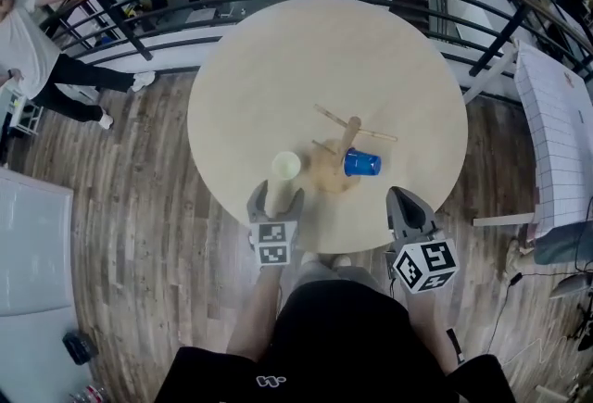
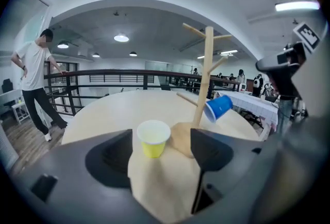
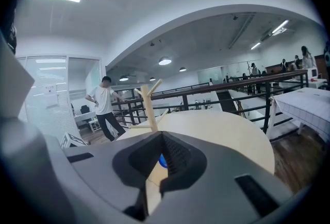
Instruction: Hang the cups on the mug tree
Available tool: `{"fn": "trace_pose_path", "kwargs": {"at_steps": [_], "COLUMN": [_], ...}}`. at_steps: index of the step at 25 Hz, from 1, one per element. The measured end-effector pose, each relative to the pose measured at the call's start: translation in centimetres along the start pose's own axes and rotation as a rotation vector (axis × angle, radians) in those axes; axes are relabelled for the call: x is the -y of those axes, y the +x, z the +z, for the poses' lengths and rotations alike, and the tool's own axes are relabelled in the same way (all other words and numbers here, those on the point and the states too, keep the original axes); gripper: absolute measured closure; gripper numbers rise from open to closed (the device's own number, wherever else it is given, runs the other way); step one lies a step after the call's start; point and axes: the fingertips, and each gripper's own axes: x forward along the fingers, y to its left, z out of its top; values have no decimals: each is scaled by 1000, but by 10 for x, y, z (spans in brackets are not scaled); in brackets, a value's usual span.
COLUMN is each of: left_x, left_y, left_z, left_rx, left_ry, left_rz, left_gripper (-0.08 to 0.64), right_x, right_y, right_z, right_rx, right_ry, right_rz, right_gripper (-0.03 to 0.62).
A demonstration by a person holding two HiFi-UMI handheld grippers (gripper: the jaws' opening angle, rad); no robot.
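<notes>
Leftmost, left gripper jaws stand wide apart; yellow cup upright on round table between them, untouched. Left gripper view shows it empty. Blue cup hangs tipped on mug tree peg. Right gripper closed, empty; its view catches only a blue sliver.

I see a pale wooden mug tree on a cream table. On the tree is 1 bright blue cup, and left of it 1 yellow cup, whitish inside. Near the tree, the dark grey left gripper and right gripper carry black-and-white square-marked cubes. The floor is brown planks.
</notes>
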Motion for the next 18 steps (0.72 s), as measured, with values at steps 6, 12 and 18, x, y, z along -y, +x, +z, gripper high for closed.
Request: {"fn": "trace_pose_path", "kwargs": {"at_steps": [6, 12, 18], "left_x": [-13, -14, -19], "left_y": [43, 73, 91], "left_z": [-17, -29, -37], "left_rx": [-73, -135, -159], "left_ry": [18, 65, 65], "left_rz": [-8, -28, -19], "left_gripper": [232, 232, 232], "right_x": [4, 13, 16], "right_y": [-6, -13, -15], "right_z": [-8, -14, -18], "right_rx": [-27, -46, -59], "right_ry": [5, 13, 12], "right_rz": [-13, -44, -51], "right_gripper": [583, 583, 583]}}
